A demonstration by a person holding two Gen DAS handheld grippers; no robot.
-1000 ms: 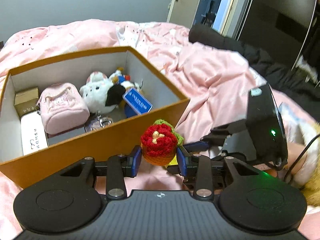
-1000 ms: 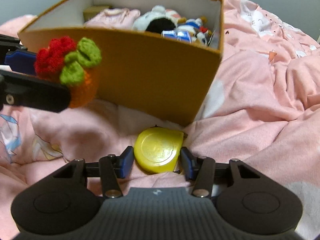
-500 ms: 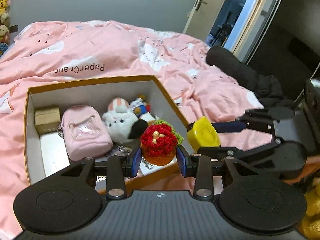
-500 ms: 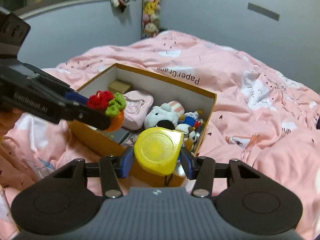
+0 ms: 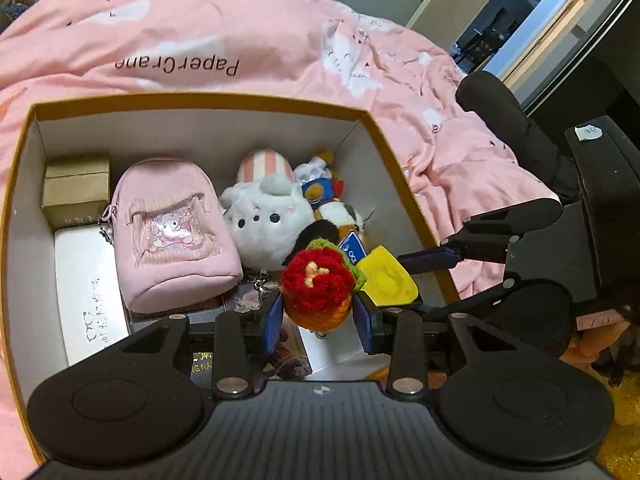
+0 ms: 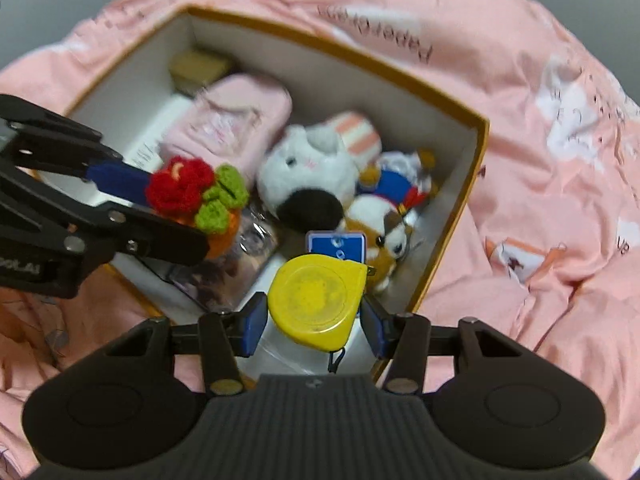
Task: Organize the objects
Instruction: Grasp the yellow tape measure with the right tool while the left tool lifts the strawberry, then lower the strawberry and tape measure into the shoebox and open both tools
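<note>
My left gripper (image 5: 318, 316) is shut on a crocheted flower pot (image 5: 318, 288), red bloom, green leaves, orange base, held above the near part of the open orange box (image 5: 384, 152). It also shows in the right wrist view (image 6: 192, 196). My right gripper (image 6: 314, 320) is shut on a yellow tape measure (image 6: 316, 300), held over the box's near right corner (image 6: 476, 160); it also shows in the left wrist view (image 5: 386, 276), just right of the flower pot.
The box holds a pink mini backpack (image 5: 172, 232), a white plush (image 5: 268, 224), small plush toys (image 5: 332, 200), a gold box (image 5: 76, 192), a white case (image 5: 86, 300) and a blue tag (image 6: 336, 246). Pink bedding (image 5: 240, 40) surrounds it; a black garment (image 5: 504, 108) lies at right.
Both grippers have risen from beside the box and moved over it, carrying the flower pot and the tape measure. The views now look down into the box.
</note>
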